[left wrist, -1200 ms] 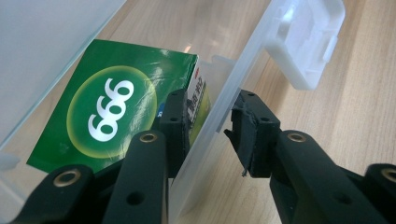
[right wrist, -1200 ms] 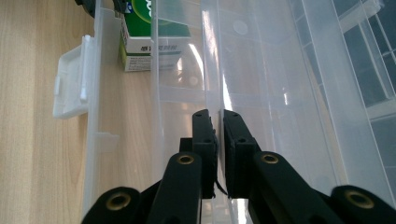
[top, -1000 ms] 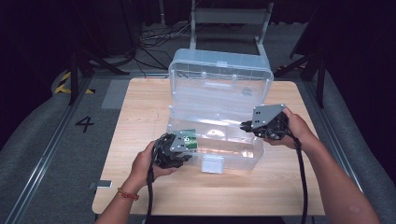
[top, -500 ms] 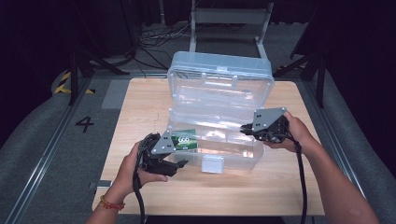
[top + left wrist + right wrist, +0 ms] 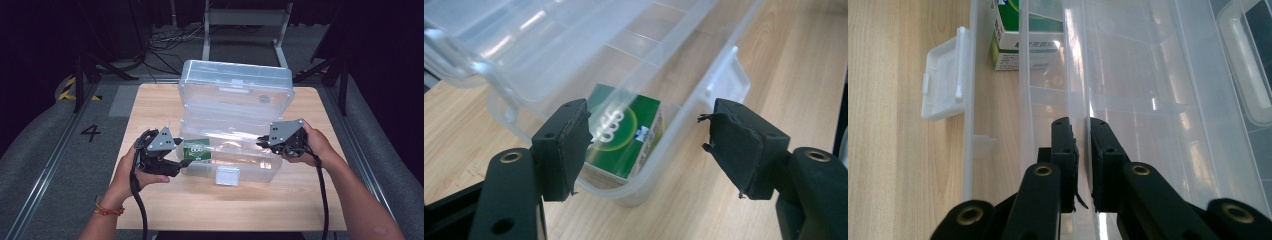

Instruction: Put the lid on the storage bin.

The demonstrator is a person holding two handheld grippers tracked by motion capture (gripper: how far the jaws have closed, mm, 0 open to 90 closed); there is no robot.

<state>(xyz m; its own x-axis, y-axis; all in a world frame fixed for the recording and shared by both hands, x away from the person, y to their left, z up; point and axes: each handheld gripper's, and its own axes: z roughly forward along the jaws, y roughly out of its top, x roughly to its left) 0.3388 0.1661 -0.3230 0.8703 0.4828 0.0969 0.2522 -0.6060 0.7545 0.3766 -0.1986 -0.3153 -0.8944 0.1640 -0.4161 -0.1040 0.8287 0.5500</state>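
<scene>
**Green box in the clear case, left claw spread, right claw pinching the wall**

Sits in the left end of the clear plastic case [image 5: 235, 150], against its front wall: a green box [image 5: 196, 150], lying flat, white lettering upward. Seen through the plastic in the left gripper view [image 5: 624, 135], so print blurred by glare and partly covered by one black pad; wording not readable. In the right gripper view only a corner of the green box [image 5: 1023, 30] visible, cut off by the top edge and smeared behind the case's ribs.

Left claw [image 5: 175, 162] just outside the case's left front corner, jaws spread wide after just opening, nothing between the pads; green box beyond them, apart from both. Left hand [image 5: 132, 172] wrapped round the body, cable trailing down off the desk [image 5: 150, 105].

Right claw [image 5: 261, 142] at the case's right end, pressed nearly together on the thin clear wall, which runs up between the two pads in the right gripper view [image 5: 1082, 145]. Exact contact hard to judge through the transparent plastic.

Lid raised behind, hinged open and leaning back. Front latch [image 5: 227, 176] hanging flat on the desk, its outline faint against the wood.
</scene>
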